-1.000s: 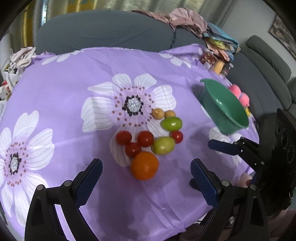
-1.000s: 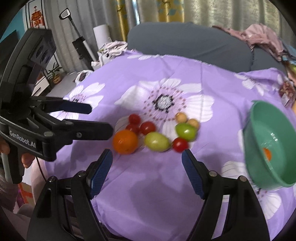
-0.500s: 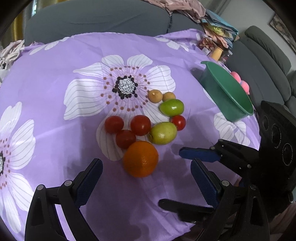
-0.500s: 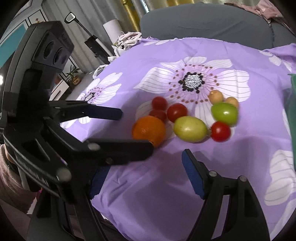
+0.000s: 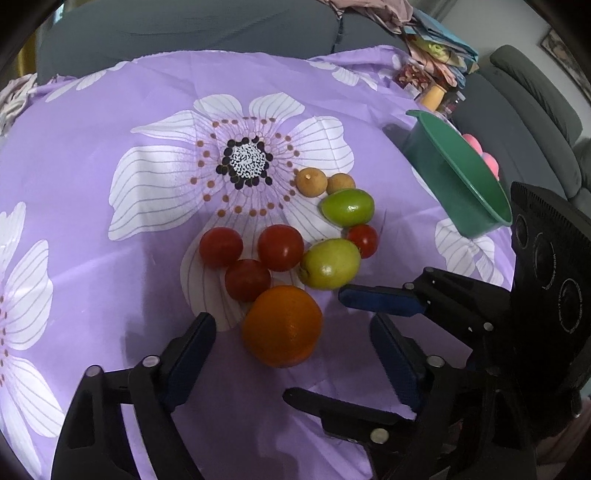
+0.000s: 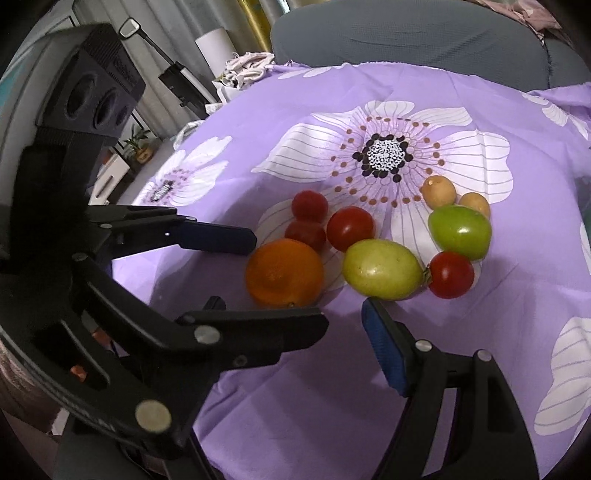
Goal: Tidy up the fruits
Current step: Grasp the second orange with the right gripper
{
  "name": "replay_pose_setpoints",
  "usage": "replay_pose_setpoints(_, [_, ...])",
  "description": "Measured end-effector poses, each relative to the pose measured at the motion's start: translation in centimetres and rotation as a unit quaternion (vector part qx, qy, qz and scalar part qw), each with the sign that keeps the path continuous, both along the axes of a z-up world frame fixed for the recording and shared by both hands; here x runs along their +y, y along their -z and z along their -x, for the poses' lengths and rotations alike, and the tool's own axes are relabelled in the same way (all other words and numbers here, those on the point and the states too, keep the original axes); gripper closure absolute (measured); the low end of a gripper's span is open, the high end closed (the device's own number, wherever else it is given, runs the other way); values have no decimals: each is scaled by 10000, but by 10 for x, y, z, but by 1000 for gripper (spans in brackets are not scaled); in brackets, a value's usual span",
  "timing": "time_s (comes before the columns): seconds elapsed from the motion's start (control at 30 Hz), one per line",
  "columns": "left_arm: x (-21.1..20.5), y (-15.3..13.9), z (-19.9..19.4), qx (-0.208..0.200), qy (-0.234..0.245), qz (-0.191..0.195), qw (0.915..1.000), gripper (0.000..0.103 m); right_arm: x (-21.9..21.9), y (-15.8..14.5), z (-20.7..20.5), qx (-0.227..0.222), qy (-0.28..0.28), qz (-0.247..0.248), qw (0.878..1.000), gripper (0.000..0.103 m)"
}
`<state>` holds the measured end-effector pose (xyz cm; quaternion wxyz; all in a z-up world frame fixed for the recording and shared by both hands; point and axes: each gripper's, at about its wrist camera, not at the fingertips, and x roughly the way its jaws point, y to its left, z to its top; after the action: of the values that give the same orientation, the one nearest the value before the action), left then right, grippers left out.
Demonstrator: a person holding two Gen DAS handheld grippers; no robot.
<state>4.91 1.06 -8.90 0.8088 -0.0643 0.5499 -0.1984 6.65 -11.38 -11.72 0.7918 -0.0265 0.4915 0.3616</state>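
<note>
Fruits lie in one tight cluster on a purple cloth printed with big white flowers, just below the dark centre of the middle flower. The orange is the nearest piece, with three tomatoes bunched behind it and touching one another. To their right a yellow-green fruit lies against a fourth, smaller tomato; behind that sits a greener fruit, and two small tan fruits at the far edge of the group.

The left gripper hangs over the near side of the cluster, its jaws closing with the orange partly between the blue pads but not yet pressed by them. The right gripper comes in from the right; its jaws are closing too and hold nothing, and the far finger's tip ends just beside the yellow-green fruit in the left wrist view. The two tools crowd each other: in the right wrist view the left gripper's lower finger lies across the right gripper's own left finger and hides most of it, and its upper finger reaches almost to the orange.

A green bowl stands tilted at the cloth's right edge, well apart from the cluster. Grey sofas ring the table, with heaped clothes behind.
</note>
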Motion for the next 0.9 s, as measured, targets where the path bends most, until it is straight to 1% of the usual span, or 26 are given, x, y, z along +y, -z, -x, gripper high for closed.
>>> replay_pose_setpoints(0.1, [1,2,-1,35,5,8,10000,20,4,1,-2,-23,-56,97,9999,31])
replay_pose_setpoints(0.13, [1,2,-1,44,12,17,10000,24,5,2,-2,-17,-76,112,9999,32])
replay_pose_setpoints(0.17, [2,3,-2,71,25,28,10000,32,6,2,-3,-19,-91,121,9999,34])
replay_pose_setpoints(0.2, [2,4,-3,94,36,49,9999,34,7,3,-4,-18,-109,141,9998,35])
replay_pose_setpoints(0.27, [2,5,-3,110,38,40,9999,34,10,4,-6,-15,-129,181,9998,38])
replay_pose_setpoints(0.33, [2,5,-4,133,50,60,9999,40,11,4,-7,-12,-144,191,9997,40])
replay_pose_setpoints(0.47, [3,6,-5,156,65,78,9998,44,11,4,-8,-5,-164,215,9996,43])
replay_pose_setpoints(0.53, [3,7,-5,182,61,70,9998,50,11,5,-8,-4,-168,220,9996,44])
replay_pose_setpoints(0.67, [4,10,-6,222,31,75,9997,54,12,5,-9,-16,-197,233,9995,48])
replay_pose_setpoints(0.8, [4,10,-6,222,33,67,9997,57,12,6,-9,-7,-239,214,9995,56])
replay_pose_setpoints(0.9, [5,10,-6,219,28,74,9997,57,13,6,-9,-40,-242,240,9994,56])
